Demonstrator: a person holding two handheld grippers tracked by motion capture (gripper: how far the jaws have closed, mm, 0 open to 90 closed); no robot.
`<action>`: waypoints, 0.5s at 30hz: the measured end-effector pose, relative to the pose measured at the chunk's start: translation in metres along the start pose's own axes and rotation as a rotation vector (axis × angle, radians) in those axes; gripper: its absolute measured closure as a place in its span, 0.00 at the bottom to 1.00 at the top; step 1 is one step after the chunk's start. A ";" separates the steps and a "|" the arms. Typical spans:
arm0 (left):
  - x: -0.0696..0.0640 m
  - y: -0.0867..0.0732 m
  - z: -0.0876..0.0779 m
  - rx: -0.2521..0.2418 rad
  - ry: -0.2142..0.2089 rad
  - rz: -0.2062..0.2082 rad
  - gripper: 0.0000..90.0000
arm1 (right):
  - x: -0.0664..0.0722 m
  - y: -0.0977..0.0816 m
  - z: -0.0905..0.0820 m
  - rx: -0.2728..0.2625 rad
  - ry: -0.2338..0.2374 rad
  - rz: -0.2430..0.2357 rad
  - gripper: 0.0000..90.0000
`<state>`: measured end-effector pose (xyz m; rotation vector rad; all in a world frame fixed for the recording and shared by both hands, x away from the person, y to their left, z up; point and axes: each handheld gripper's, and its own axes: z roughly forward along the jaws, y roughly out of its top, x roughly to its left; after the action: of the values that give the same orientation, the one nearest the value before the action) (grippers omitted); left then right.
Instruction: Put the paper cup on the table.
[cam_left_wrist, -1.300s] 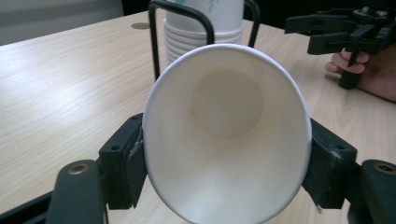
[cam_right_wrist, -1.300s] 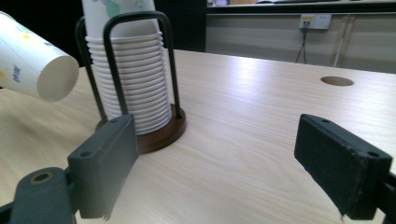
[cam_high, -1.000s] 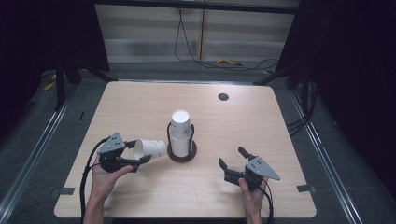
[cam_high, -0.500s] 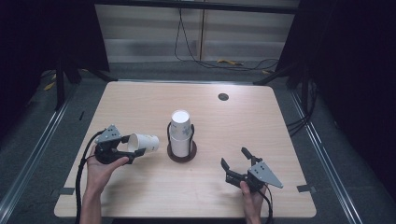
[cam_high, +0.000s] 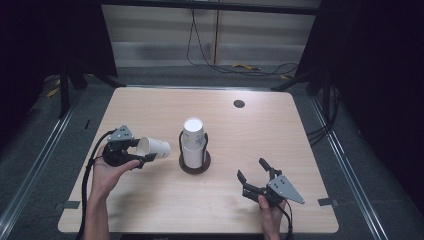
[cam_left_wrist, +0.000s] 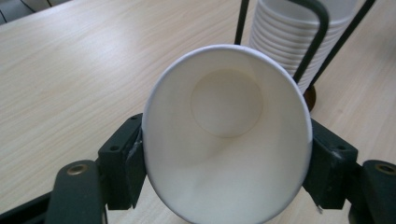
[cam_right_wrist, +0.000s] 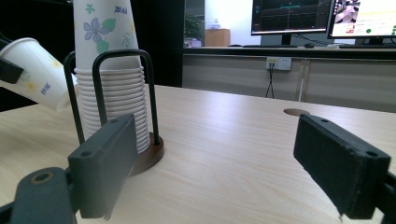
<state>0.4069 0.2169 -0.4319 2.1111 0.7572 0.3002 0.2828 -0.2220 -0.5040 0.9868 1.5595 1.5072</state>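
A white paper cup (cam_high: 154, 148) lies on its side in the air left of centre, and my left gripper (cam_high: 142, 151) is shut on it near the rim. In the left gripper view the cup's open mouth (cam_left_wrist: 226, 135) faces the camera, with a black pad (cam_left_wrist: 126, 168) pressed on each side. A tall stack of flowered paper cups (cam_high: 194, 142) stands upright in a black wire holder on a round brown base (cam_high: 195, 166), just right of the held cup. My right gripper (cam_high: 256, 176) rests low at the front right, open and with nothing in it. Its view shows the stack (cam_right_wrist: 109, 74) ahead on the left.
The light wooden table (cam_high: 280, 135) has a round cable hole (cam_high: 239, 104) at the back right. The front edge runs close to both hands. Cables lie on the floor behind the table. Monitors (cam_right_wrist: 322, 16) stand on a desk far behind.
My left gripper has drawn the cup to the left, away from the stack, and lifted it a little. The right gripper has stayed where it was.
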 end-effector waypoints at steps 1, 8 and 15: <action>0.000 0.000 0.000 0.000 0.000 0.000 0.30 | 0.000 0.000 0.000 0.001 0.000 -0.001 0.15; 0.014 0.013 0.002 0.086 0.036 -0.023 0.30 | 0.000 0.000 0.000 -0.001 -0.001 0.001 0.15; 0.016 0.021 0.005 0.159 0.068 0.005 0.30 | 0.000 0.000 0.000 -0.001 0.002 -0.001 0.15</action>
<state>0.4307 0.2140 -0.4191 2.2621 0.8392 0.3250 0.2828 -0.2221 -0.5041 0.9841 1.5603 1.5087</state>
